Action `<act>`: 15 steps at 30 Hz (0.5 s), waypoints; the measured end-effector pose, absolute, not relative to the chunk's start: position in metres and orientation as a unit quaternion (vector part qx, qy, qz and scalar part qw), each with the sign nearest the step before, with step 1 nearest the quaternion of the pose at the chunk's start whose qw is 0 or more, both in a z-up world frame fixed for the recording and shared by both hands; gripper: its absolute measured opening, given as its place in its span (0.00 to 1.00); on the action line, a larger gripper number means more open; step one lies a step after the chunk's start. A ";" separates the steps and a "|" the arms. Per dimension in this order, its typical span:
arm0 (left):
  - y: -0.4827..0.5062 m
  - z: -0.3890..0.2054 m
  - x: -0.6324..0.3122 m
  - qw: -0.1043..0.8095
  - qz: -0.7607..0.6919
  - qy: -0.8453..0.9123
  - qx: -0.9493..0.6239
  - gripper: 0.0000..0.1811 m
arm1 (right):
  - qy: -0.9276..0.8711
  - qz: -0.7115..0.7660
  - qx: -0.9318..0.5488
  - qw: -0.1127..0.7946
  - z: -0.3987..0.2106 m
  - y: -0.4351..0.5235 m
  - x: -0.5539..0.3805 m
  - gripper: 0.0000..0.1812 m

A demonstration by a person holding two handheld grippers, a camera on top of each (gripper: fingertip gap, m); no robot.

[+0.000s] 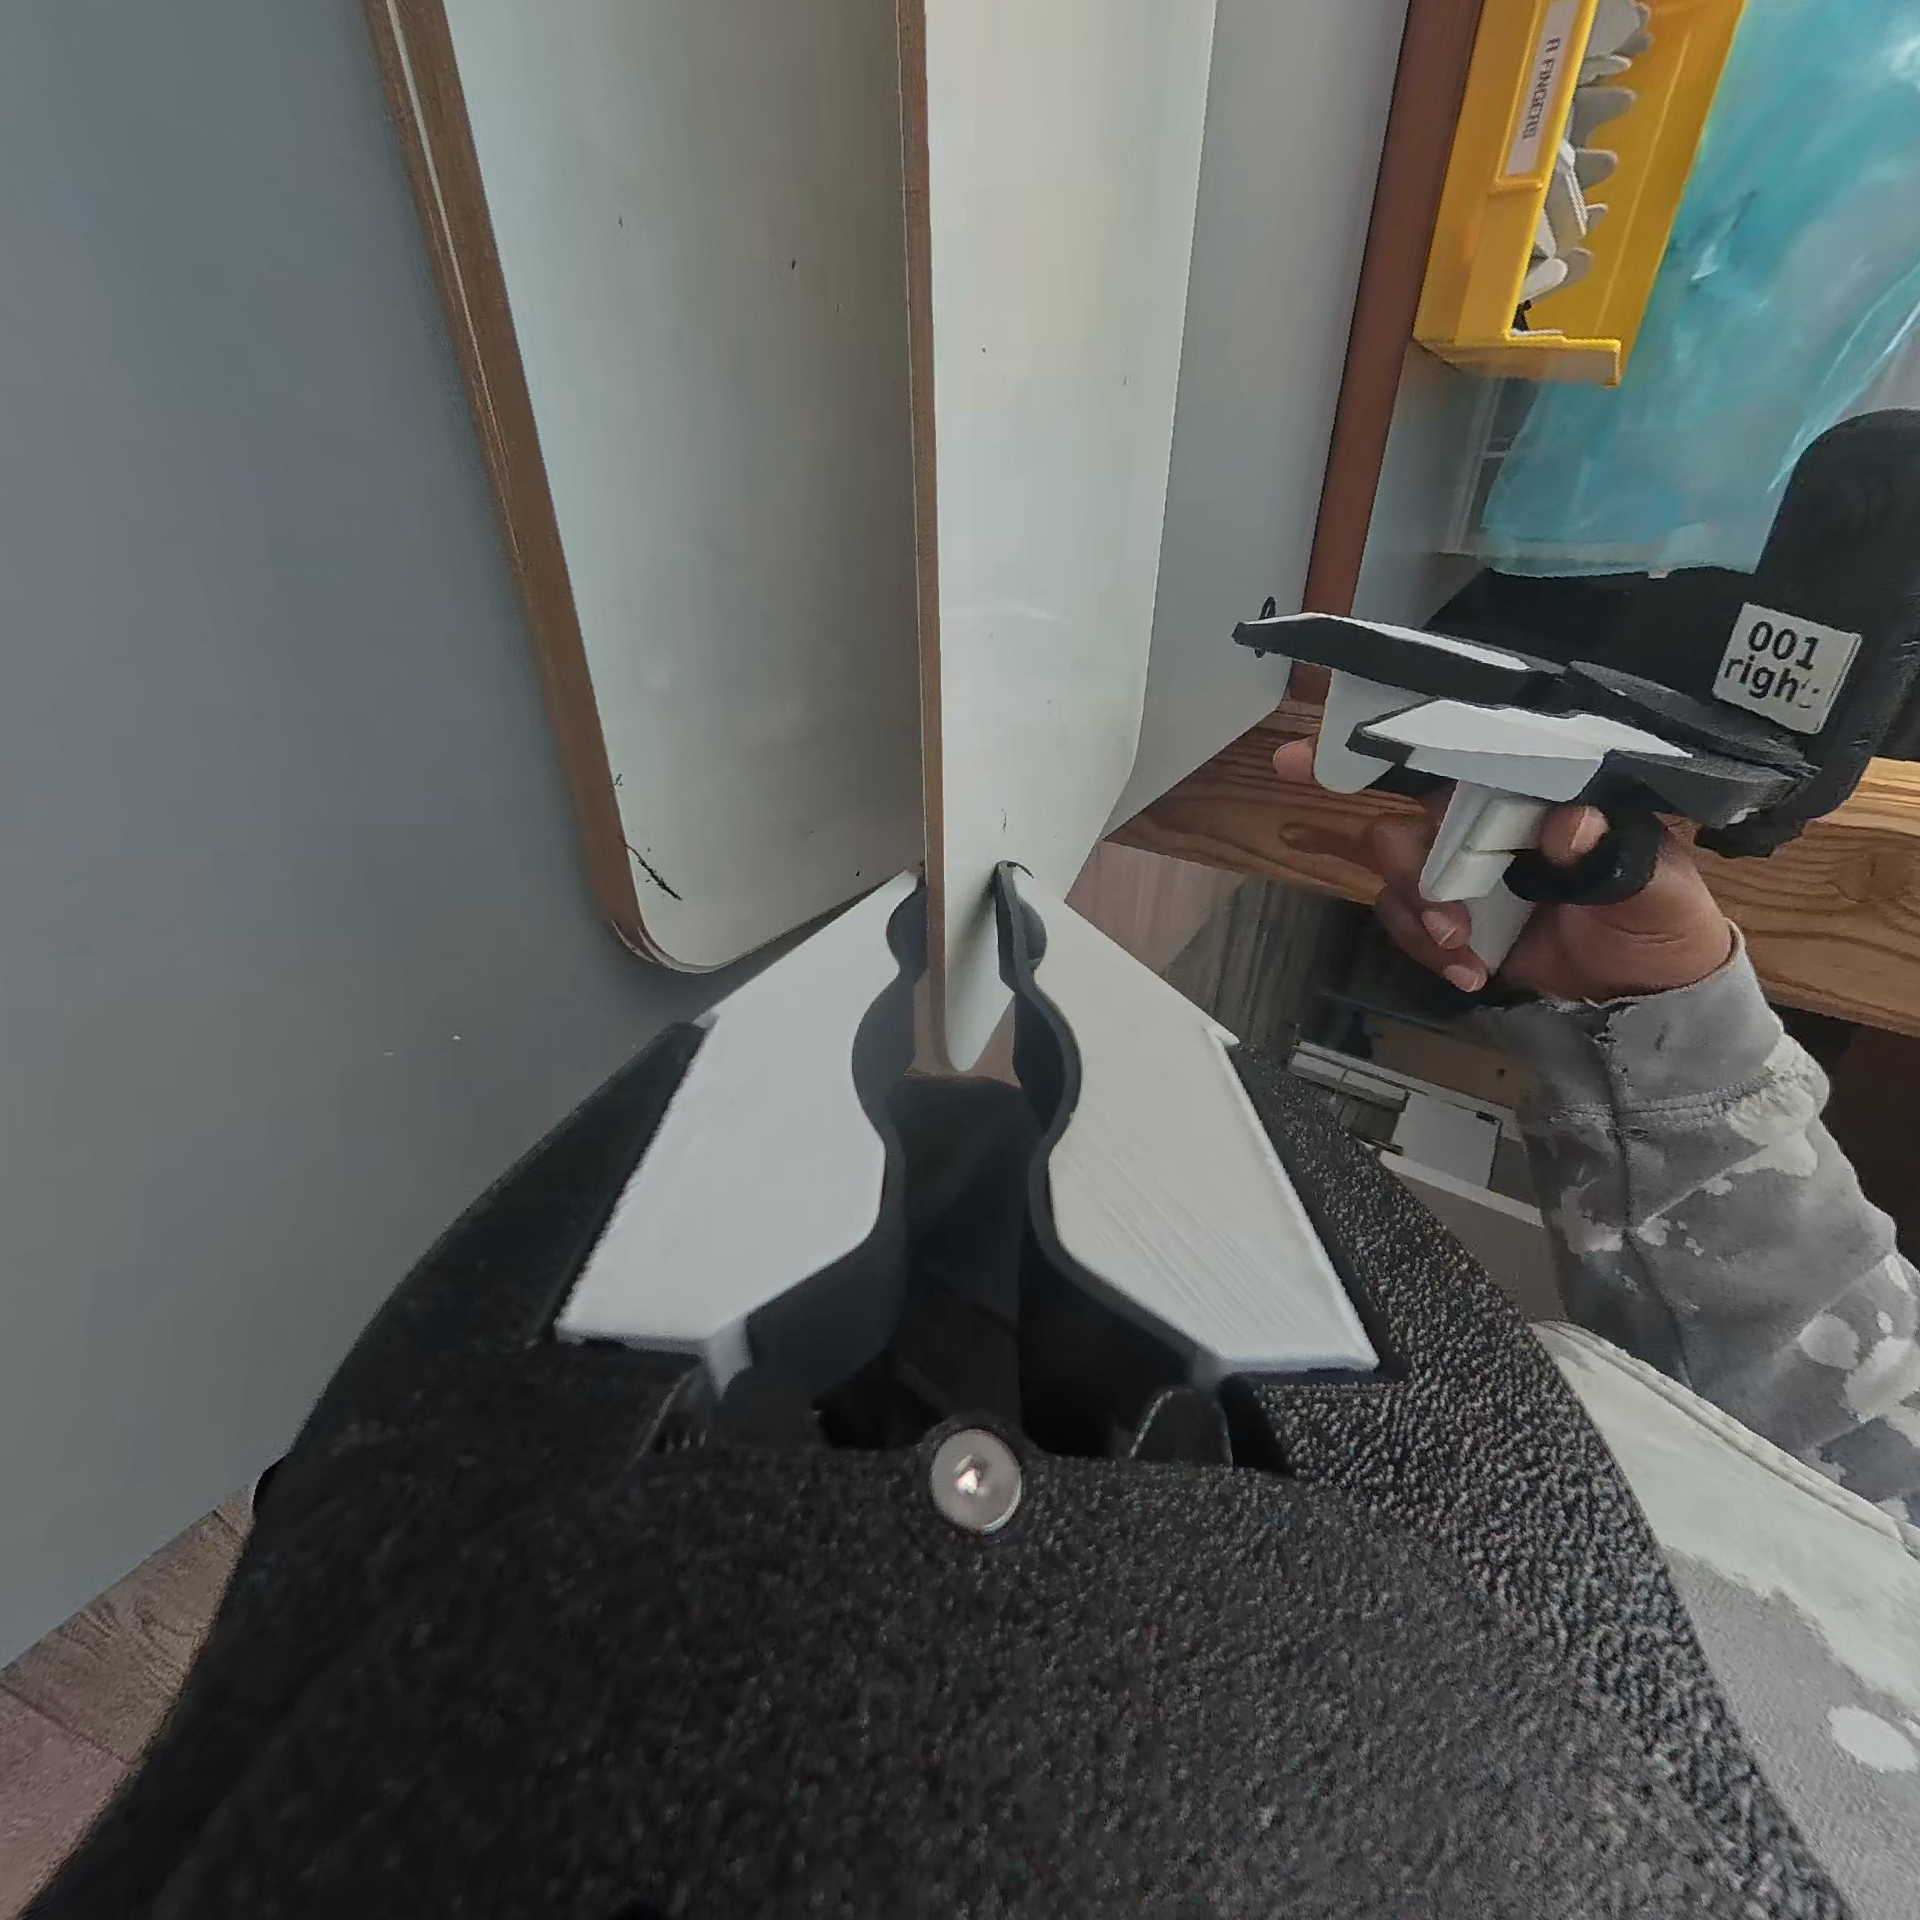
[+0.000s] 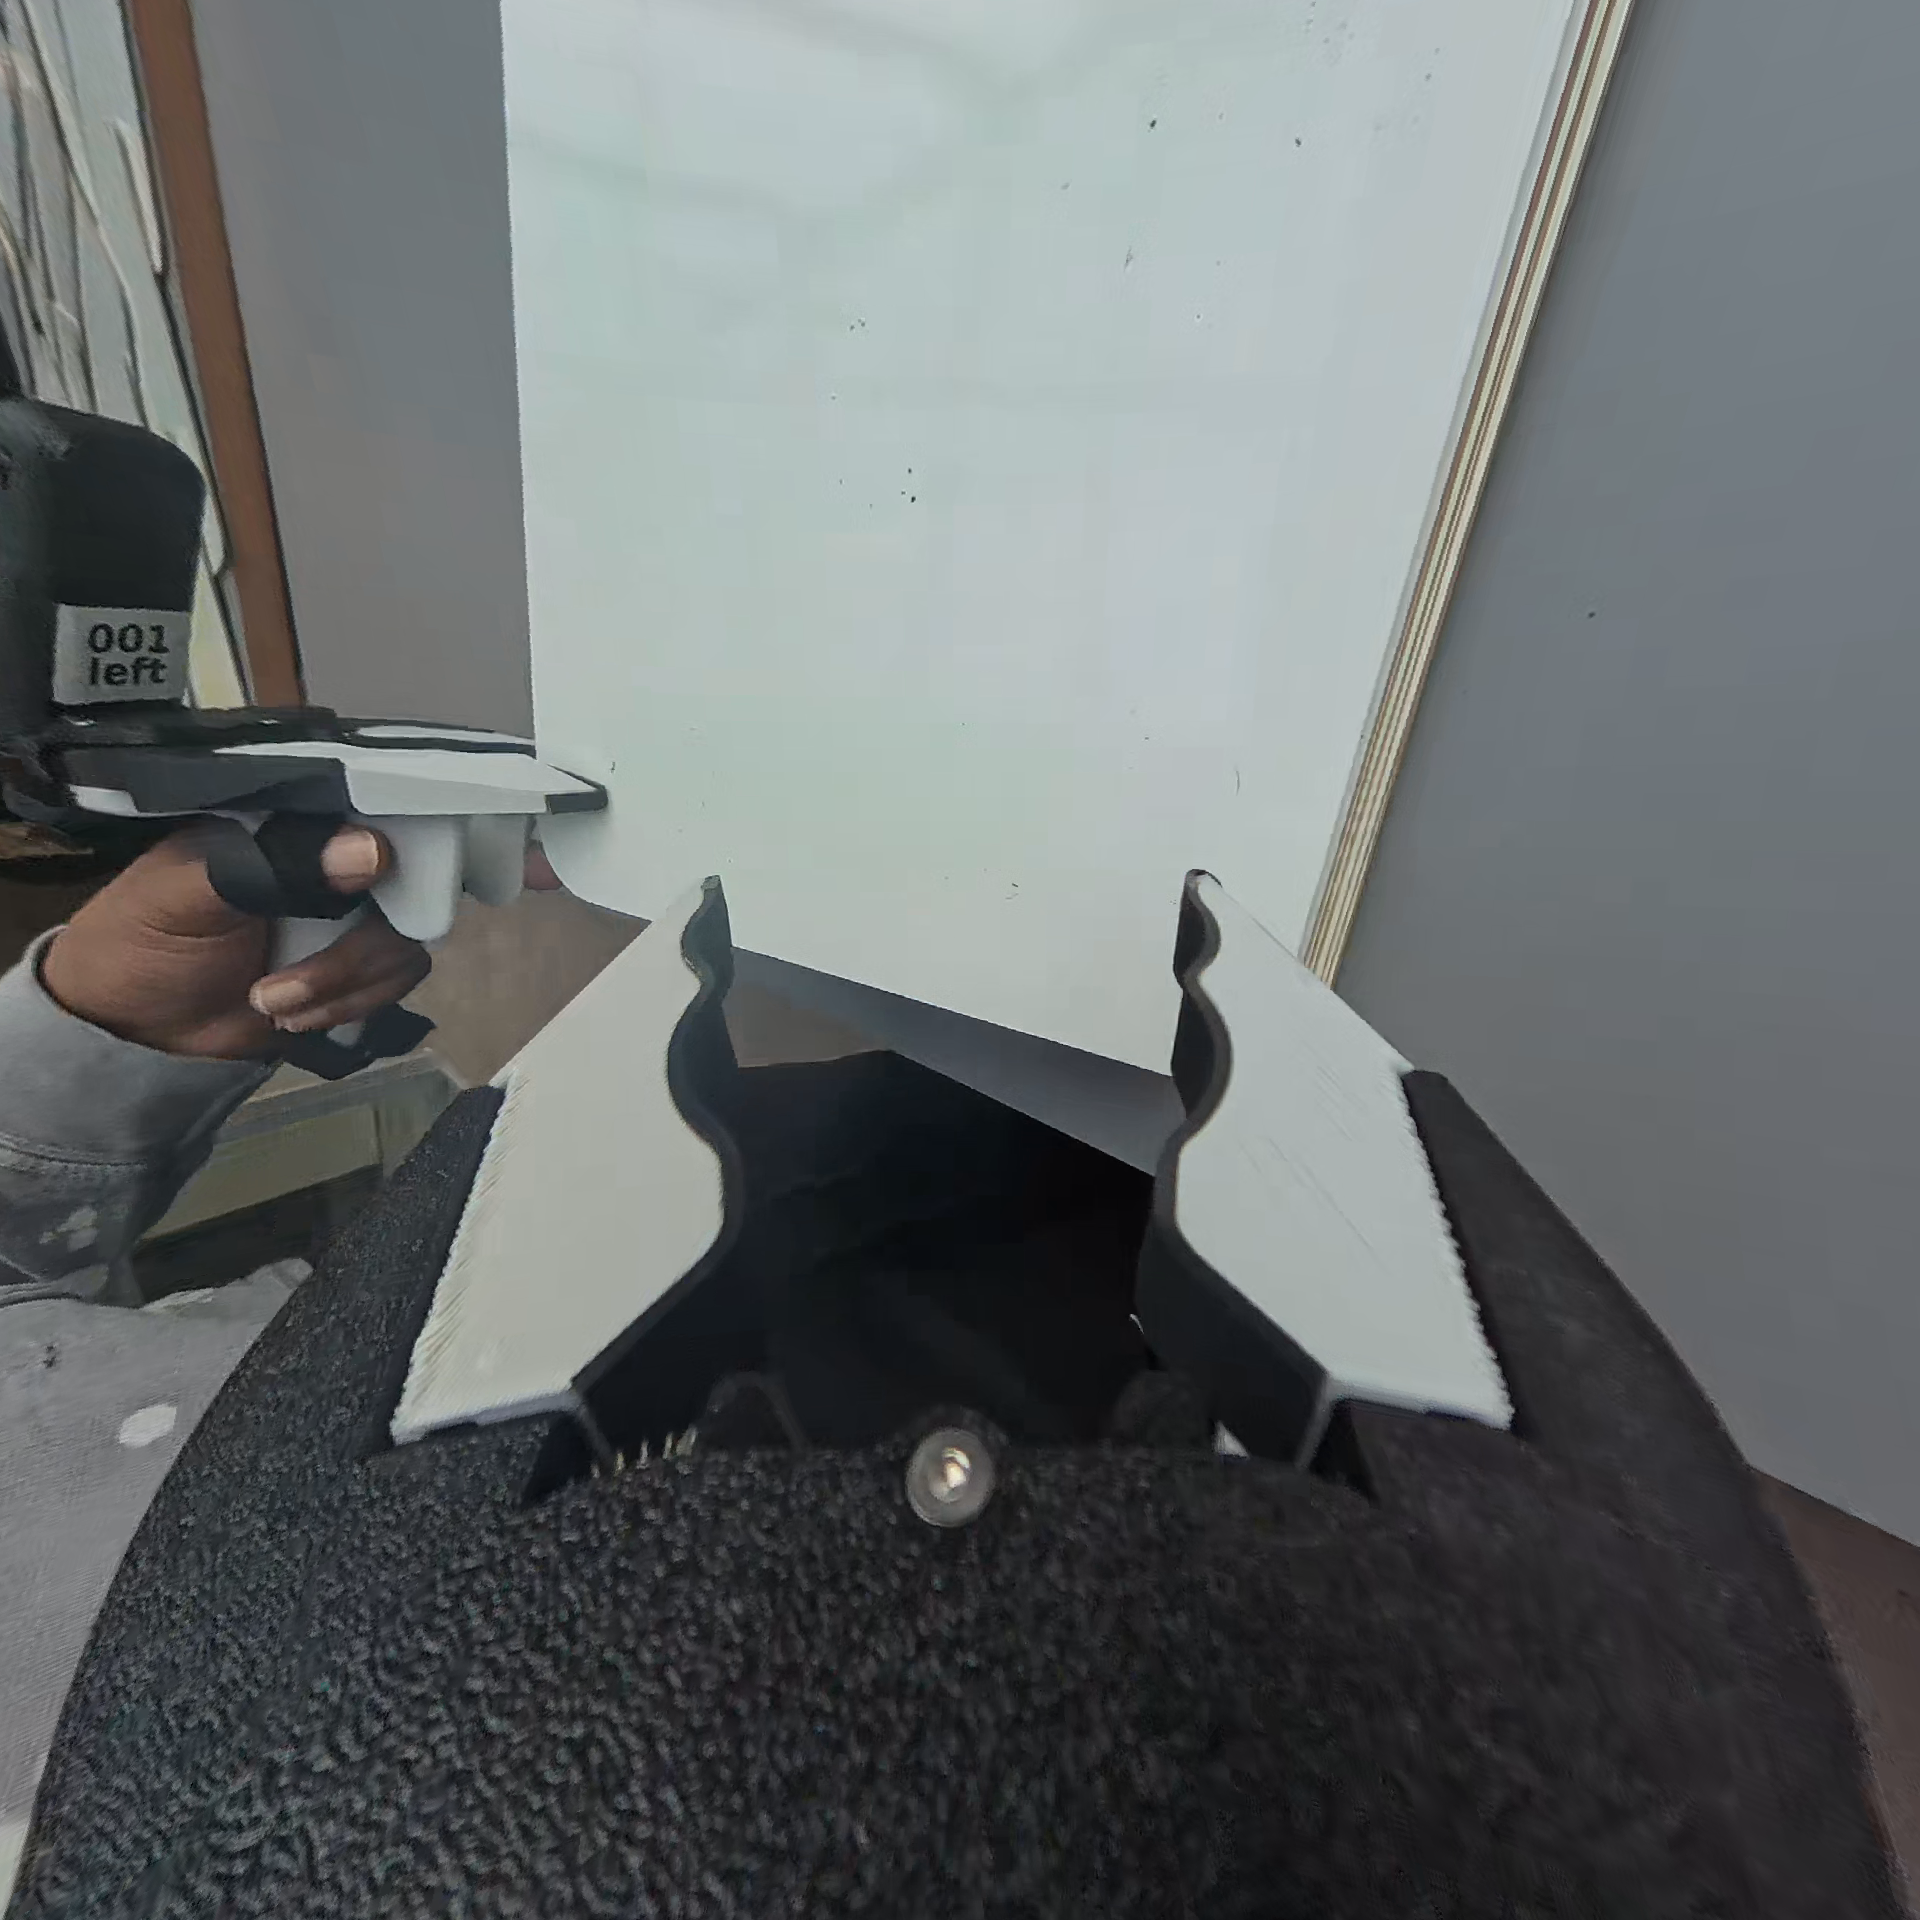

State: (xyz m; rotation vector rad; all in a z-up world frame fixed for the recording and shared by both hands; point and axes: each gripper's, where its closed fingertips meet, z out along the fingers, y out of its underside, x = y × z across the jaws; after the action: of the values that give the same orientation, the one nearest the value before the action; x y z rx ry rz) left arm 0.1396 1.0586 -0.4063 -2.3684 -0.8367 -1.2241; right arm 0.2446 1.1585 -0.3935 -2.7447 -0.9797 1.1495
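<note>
A tall white panel [image 1: 1060, 416] with a brown wood edge stands upright. My left gripper [image 1: 961, 883] is shut on its lower corner, with the edge between the fingers. In the right wrist view the same panel [image 2: 935, 468] fills the middle, and the left gripper [image 2: 577, 795], held by a hand, pinches its left edge. My right gripper [image 2: 956, 883] is open wide and empty, facing the panel's flat face just above its bottom edge. It also shows in the left wrist view [image 1: 1299, 686], held by a hand to the right of the panel.
A second white board [image 1: 707, 468] with a layered wood edge leans on the grey wall [image 1: 208, 623] behind. At the right are a brown frame [image 1: 1371, 364], a yellow bin [image 1: 1527, 187], a teal plastic sheet [image 1: 1766, 312] and a wooden ledge [image 1: 1818, 914]. Wood floor [image 1: 83, 1662] shows below.
</note>
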 end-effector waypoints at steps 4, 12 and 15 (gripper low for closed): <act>1.061 -0.413 0.138 0.165 -0.414 -0.310 -0.840 0.07 | -0.335 0.359 -0.871 0.011 -0.397 1.159 0.240 0.47; 1.042 -0.413 0.103 0.197 -0.293 -0.310 -0.883 0.33 | -0.340 0.349 -0.873 0.030 -0.407 1.172 0.259 0.48; 1.048 -0.417 0.091 0.212 -0.266 -0.298 -0.892 0.36 | -0.342 0.324 -0.881 0.039 -0.419 1.184 0.270 0.49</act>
State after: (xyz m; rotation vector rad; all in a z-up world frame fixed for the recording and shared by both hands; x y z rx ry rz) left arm 0.0911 1.0476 -0.4175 -2.4773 -0.8280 -0.7402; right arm 0.2704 1.1842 -0.4193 -2.7011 -1.0499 0.9935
